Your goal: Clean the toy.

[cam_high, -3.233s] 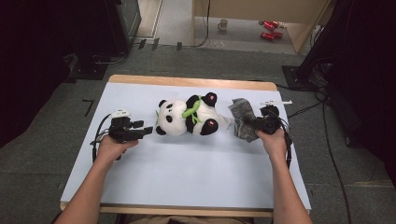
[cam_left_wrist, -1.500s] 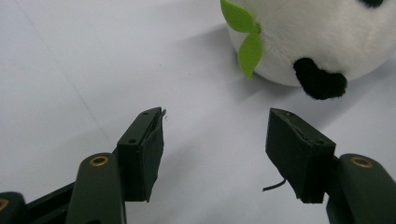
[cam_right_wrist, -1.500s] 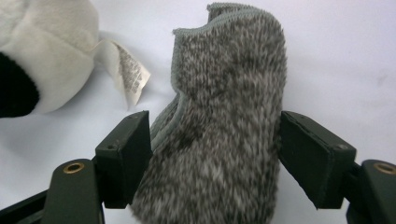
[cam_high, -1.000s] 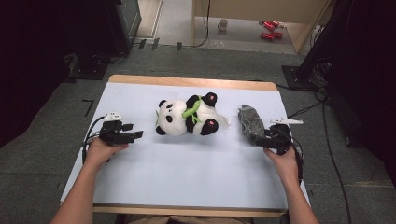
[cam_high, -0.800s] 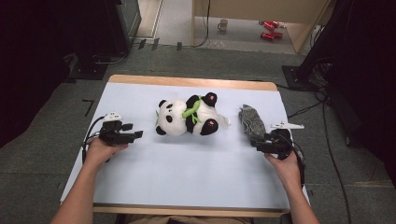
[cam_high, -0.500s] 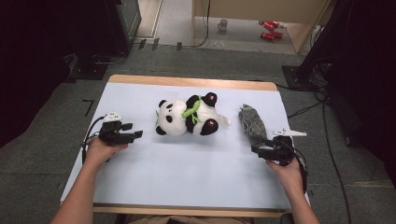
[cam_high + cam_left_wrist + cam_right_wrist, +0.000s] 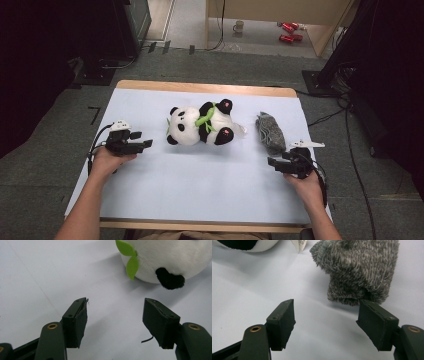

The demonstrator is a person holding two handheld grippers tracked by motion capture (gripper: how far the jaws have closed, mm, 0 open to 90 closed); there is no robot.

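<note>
Both tongs stand wide and empty, the left tongs point(image 7: 142, 145) beside the panda toy point(image 7: 200, 125) mid-surface and the right tongs point(image 7: 274, 163) just short of the grey knitted cloth point(image 7: 270, 132), so I judge the next move is closing in to grasp.

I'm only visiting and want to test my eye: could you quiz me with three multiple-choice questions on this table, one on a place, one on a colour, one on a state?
1. Where does the grey knitted piece lie?
A. On the panda's head side
B. On the panda's feet side, near the right gripper
C. On the floor

2. What colour is the panda toy's collar?
A. Red
B. Blue
C. Green

3. How do the left gripper's jaws stand?
A. Open, nothing between
B. Shut on the panda
C. Shut on the cloth

Answers: B, it lies past the panda's feet; C, green leaves show at its neck; A, bare table shows between the jaws.
</note>
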